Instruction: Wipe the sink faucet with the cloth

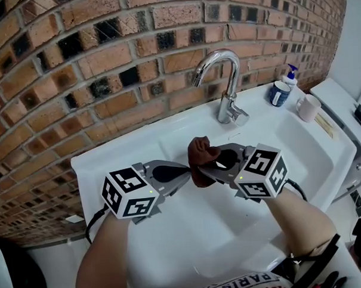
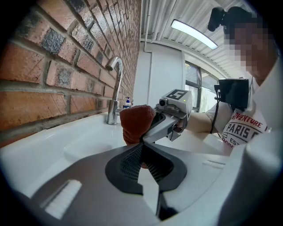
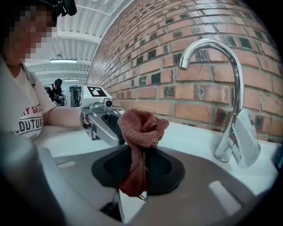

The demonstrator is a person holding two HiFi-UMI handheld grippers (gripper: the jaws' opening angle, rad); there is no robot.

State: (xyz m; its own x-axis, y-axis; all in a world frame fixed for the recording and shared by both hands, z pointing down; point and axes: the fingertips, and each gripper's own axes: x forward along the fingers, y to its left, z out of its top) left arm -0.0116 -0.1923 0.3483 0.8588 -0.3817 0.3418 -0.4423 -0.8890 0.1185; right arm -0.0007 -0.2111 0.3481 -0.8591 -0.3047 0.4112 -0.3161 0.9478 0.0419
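Two holds on the cloth (image 1: pixel 202 154), left gripper (image 2: pixel 142 148) and right gripper (image 3: pixel 137 153) both pinching it, in front of the faucet (image 1: pixel 225 79) | wiping apparently not begun, all left.

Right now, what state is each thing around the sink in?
Faucet: off, no water running, untouched.
Cloth: bunched, held above the sink.
Right gripper: shut on the cloth.
Left gripper: shut on the cloth's edge.
Mug: upright.
Pump bottle: upright.
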